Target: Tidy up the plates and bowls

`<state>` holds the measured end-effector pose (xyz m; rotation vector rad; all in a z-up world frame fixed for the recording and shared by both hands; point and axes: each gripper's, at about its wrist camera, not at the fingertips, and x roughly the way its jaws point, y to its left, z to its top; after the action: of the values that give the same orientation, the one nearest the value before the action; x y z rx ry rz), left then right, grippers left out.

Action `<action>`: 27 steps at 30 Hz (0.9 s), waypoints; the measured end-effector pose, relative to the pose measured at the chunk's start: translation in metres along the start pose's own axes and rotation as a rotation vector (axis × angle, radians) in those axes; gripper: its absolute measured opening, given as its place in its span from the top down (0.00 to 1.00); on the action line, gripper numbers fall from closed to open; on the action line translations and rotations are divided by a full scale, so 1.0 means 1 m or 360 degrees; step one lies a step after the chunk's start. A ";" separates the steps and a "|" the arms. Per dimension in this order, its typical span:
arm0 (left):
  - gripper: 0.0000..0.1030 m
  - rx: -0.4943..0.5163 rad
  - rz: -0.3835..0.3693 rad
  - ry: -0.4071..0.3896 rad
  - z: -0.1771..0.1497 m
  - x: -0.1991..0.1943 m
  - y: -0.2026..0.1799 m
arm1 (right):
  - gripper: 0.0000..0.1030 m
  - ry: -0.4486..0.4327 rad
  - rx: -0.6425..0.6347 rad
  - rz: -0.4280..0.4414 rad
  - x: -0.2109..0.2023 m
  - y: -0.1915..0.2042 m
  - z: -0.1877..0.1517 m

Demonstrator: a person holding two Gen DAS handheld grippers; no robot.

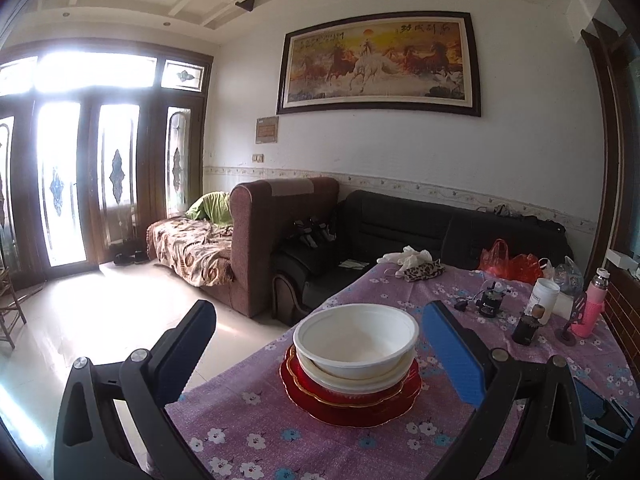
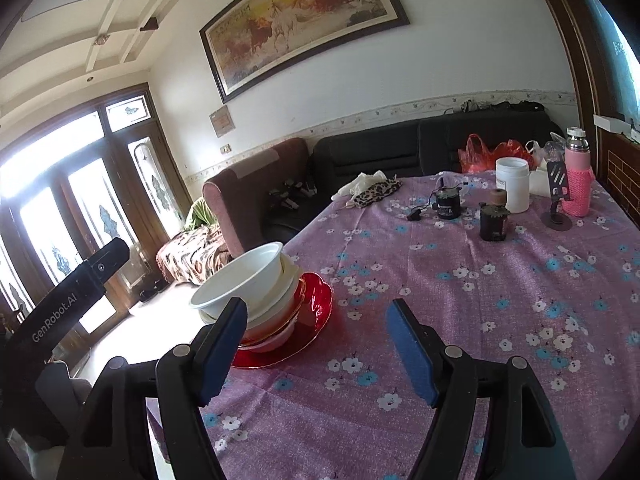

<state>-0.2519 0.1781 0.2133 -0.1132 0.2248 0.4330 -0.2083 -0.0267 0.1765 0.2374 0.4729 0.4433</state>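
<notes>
Floral purple tablecloth (image 1: 248, 432) covers the table in a living room with sofas behind. Left gripper (image 1: 316, 344) stands wide open and empty, its jaws flanking the stack without touching it. Right gripper (image 2: 316, 344) is likewise open and holds nothing, with bare cloth between its jaws and the stack just off its left finger. White bowl (image 1: 356, 340) sits on top, nested in further white dishes over a red plate (image 1: 352, 404) near the table's edge. Judgement: the bowl looks thin and light, probably plastic or foam, and may flex; the red plate looks glassy, slippery and breakable. Best hold is across a rim.
</notes>
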 end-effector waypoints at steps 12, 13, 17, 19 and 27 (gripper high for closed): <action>0.00 -0.0141 0.0107 -0.0294 0.029 -0.099 0.030 | 0.10 -0.0402 -0.0089 0.0122 -0.115 0.035 0.031; 0.00 -0.0162 0.0084 -0.0296 0.032 -0.103 0.034 | 0.07 -0.0420 -0.0102 0.0138 -0.120 0.039 0.033; 0.00 -0.0225 -0.0130 -0.0207 0.037 -0.093 0.040 | 0.01 -0.0375 -0.0176 0.0173 -0.113 0.059 0.034; 0.00 -0.0263 -0.0218 -0.0088 0.033 -0.070 0.041 | 0.01 -0.0272 -0.0192 0.0182 -0.089 0.066 0.024; 0.00 -0.0201 -0.0149 0.0256 -0.011 0.026 0.045 | 0.01 0.0203 -0.0157 0.0134 0.030 0.052 -0.026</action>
<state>-0.2501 0.2276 0.1941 -0.2822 0.3490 0.3450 -0.2152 0.0360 0.1591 0.1344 0.5654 0.5649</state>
